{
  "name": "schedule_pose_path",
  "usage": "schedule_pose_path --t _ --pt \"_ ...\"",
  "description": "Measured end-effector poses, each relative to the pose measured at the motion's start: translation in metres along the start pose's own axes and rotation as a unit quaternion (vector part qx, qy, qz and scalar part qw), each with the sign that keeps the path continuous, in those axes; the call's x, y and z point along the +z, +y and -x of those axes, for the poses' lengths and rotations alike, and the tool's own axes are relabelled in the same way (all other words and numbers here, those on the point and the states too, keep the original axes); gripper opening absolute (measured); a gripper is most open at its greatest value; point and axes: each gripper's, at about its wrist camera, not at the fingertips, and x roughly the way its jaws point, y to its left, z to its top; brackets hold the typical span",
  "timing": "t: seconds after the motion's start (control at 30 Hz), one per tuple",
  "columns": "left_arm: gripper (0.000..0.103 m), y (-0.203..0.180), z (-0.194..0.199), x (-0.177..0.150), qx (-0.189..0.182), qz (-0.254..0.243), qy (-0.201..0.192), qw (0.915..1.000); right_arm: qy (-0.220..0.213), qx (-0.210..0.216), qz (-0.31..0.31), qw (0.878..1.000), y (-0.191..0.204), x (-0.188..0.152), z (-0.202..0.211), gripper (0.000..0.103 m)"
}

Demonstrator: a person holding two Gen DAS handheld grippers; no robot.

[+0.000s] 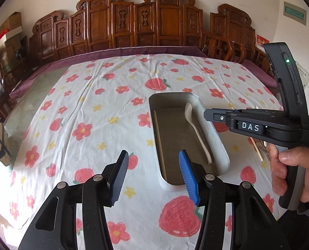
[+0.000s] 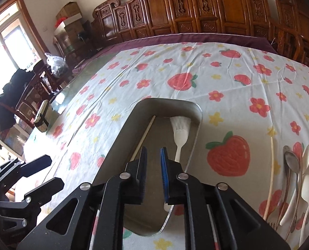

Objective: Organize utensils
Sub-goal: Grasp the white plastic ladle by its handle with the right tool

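Nearest the lens in each wrist view are the black linkages of the grippers. Beneath them spreads the worktop (image 1: 104, 112), covered by a cloth printed with flowers and strawberries. On it sits a long metal tray (image 2: 121, 137), its long axis running away from the person. Inside lie a white plastic fork (image 2: 180, 133) along the right wall, tines at the far end, and a single pale chopstick (image 2: 143, 138) along the left wall.

The right gripper (image 2: 153, 173) hovers over the tray's near half with its jaws a narrow gap apart and nothing between them; the fork's handle passes just right of the blue pad. The left gripper (image 1: 153, 175) hangs by the tray's near left corner, jaws moderately wide and empty.

Remaining utensils (image 2: 296, 179), metal and white spoons, a fork and another chopstick, lie in a row to the right of the tray, parallel to it. The right hand is plainly nearer them, so I judge the coming pick falls to it, swinging rightward.
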Motion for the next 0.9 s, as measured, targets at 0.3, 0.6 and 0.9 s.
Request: schedule_pose_path --t 0.3,0.6,0.9 --pt "0.048 -0.029 0.013 -0.005 -0.014 -0.017 -0.021 0.9996 -0.028 -0.043 0.024 0.998 -0.041 -0.047 0.075 0.015" --pt "0.048 -0.065 0.023 -0.012 -0.032 -0.045 -0.029 0.998 -0.034 -0.091 0.011 0.995 -0.106 -0.093 0.129 0.033" --pt "0.048 -0.099 0.024 -0.017 -0.047 -0.049 -0.017 0.9975 -0.015 -0.126 -0.013 0.992 -0.175 -0.116 0.143 0.035"
